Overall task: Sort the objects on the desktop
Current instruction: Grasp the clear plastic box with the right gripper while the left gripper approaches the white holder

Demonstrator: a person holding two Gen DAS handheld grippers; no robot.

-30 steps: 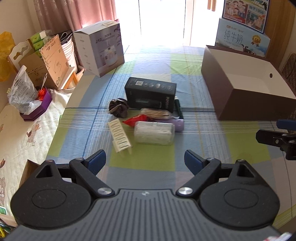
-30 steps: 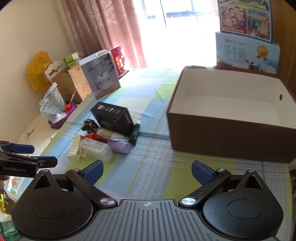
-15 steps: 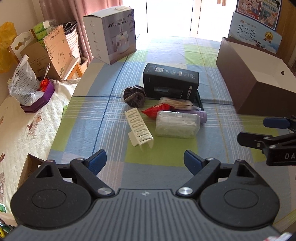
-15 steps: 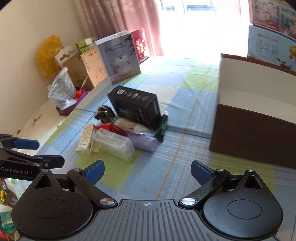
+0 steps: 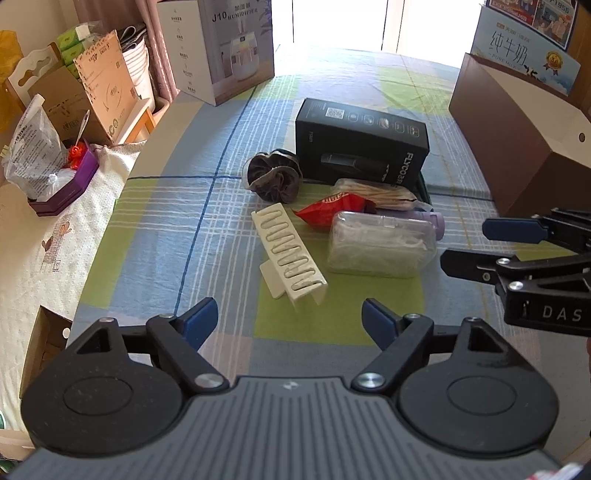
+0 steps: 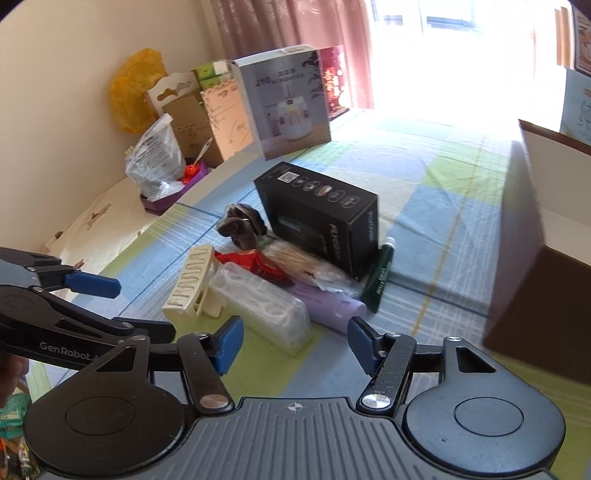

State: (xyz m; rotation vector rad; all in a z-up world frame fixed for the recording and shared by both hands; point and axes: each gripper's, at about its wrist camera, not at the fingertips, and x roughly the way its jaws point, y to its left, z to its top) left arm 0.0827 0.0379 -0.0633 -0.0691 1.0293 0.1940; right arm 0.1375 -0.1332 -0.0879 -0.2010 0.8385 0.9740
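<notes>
I held both black two-finger grippers level and side by side: left gripper [image 5: 288, 317] spread wide, right gripper [image 6: 294, 347] spread wide, blue pads bare.

It was a lived-in home room: a soft surface under a blue-and-green checked cloth [image 5: 207, 206], pink curtains [image 6: 295, 33] beside a sunlit window, a white humidifier carton [image 5: 221, 48] at the cloth's far left corner, and a yellow plastic bag [image 6: 135, 88] with brown cardboard boxes [image 5: 74, 107] stacked against the cream wall.
</notes>
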